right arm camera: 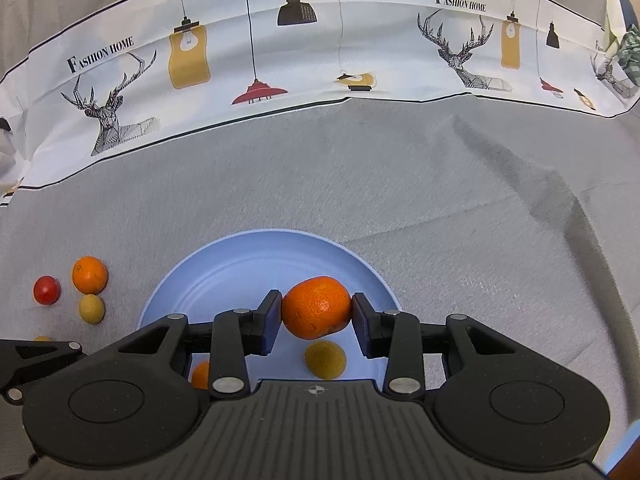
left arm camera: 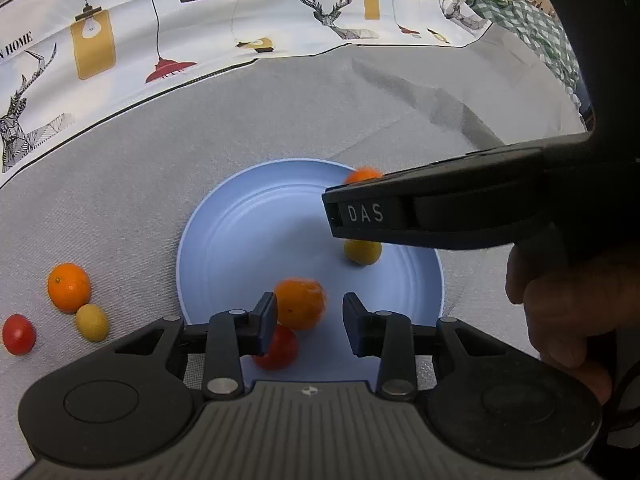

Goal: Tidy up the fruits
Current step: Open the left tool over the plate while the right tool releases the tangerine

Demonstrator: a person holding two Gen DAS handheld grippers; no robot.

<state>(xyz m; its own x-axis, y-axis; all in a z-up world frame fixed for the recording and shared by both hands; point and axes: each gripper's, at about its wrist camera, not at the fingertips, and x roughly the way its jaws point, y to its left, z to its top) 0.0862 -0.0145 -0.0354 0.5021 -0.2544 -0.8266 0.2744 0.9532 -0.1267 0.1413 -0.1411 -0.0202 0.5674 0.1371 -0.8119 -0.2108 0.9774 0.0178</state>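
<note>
Fruits nearest us come first: our right gripper (right arm camera: 316,316) has its fingers clamped on a mandarin (right arm camera: 316,307) above the blue plate (right arm camera: 224,264); released from here, we judge it may roll into the yellow fruit (right arm camera: 325,359) below. Our left gripper (left arm camera: 309,316) stands open and empty over an orange (left arm camera: 300,302) and a red tomato (left arm camera: 280,348) on the plate. Farther left, three fruits wait on the grey worktop (right arm camera: 440,200).
</note>
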